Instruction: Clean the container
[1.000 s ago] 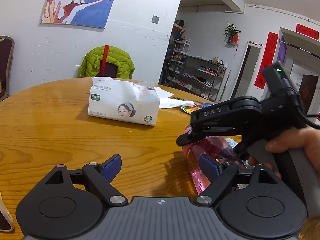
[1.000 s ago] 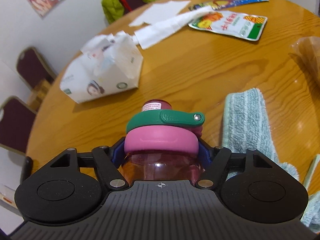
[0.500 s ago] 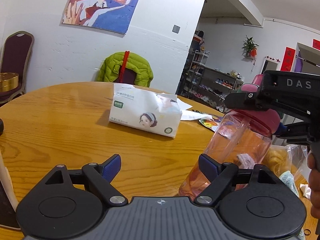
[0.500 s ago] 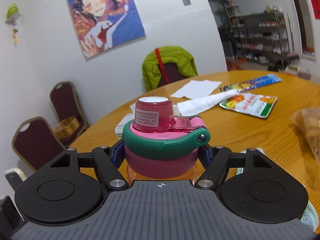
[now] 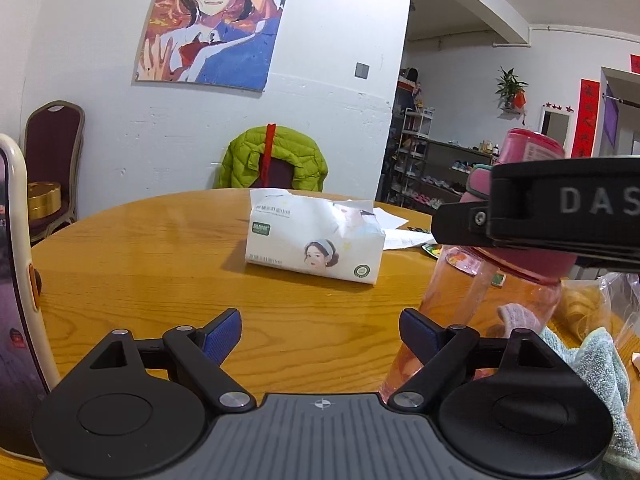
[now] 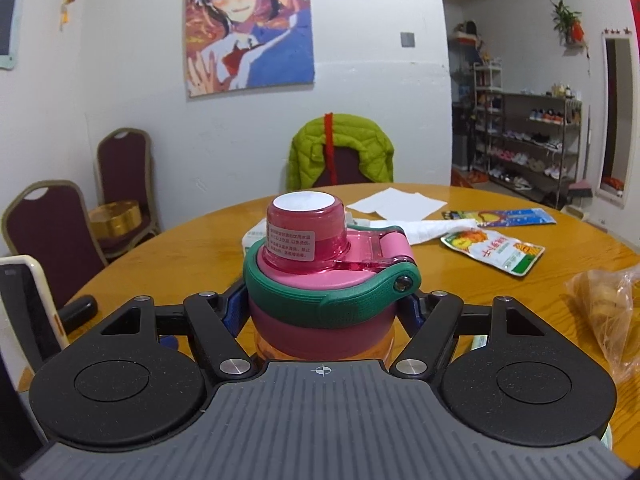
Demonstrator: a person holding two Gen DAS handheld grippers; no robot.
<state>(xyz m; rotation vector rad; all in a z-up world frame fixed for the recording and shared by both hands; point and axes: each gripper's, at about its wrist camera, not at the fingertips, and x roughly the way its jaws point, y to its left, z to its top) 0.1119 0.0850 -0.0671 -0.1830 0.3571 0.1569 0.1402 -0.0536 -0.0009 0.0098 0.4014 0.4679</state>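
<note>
While the bottle stands upright at the near edge of the table, here is how it all sits:

Bottle: pink translucent bottle [image 6: 320,320] [image 5: 480,300], upright on the round wooden table [image 5: 160,264] [image 6: 460,272], right in front of the right wrist camera.
Lid: pink screw cap with a clear pink flip cover [image 6: 306,232] on top, white label on its side; a green carry loop [image 6: 332,292] wraps the cap and is pinned at the right.
Inside the bottle: something pale pink and cloth-like low down in the left wrist view; what it is, I cannot tell.
Right gripper: right gripper [image 6: 322,308] clamped on the bottle's cap, blue pads pressed in from both sides just under the green loop. From the left camera its black body marked "DAS" crosses the bottle's neck.
Left gripper: left gripper [image 5: 320,332] spread wide with nothing between its blue fingertips [image 5: 222,330]; the bottle stands just beside the right-hand fingertip, and contact there I cannot judge.
Cloth: light teal towel [image 5: 592,364] crumpled on the table just right of the bottle.
Tissue pack: white soft pack [image 5: 314,246], torn open on top, farther back toward mid-table.
Papers and packets: white sheets [image 6: 396,202] and a colourful snack pouch [image 6: 494,254] lying flat beyond the bottle, to the right.
Bag: clear plastic bag [image 6: 604,316] with yellowish contents at the right edge.
Phone: phone in a cream case [image 5: 16,280] standing upright at the far left.
Backdrop: green jacket [image 6: 340,152] over a chair behind the table, poster [image 6: 248,24] on the white wall.
</note>
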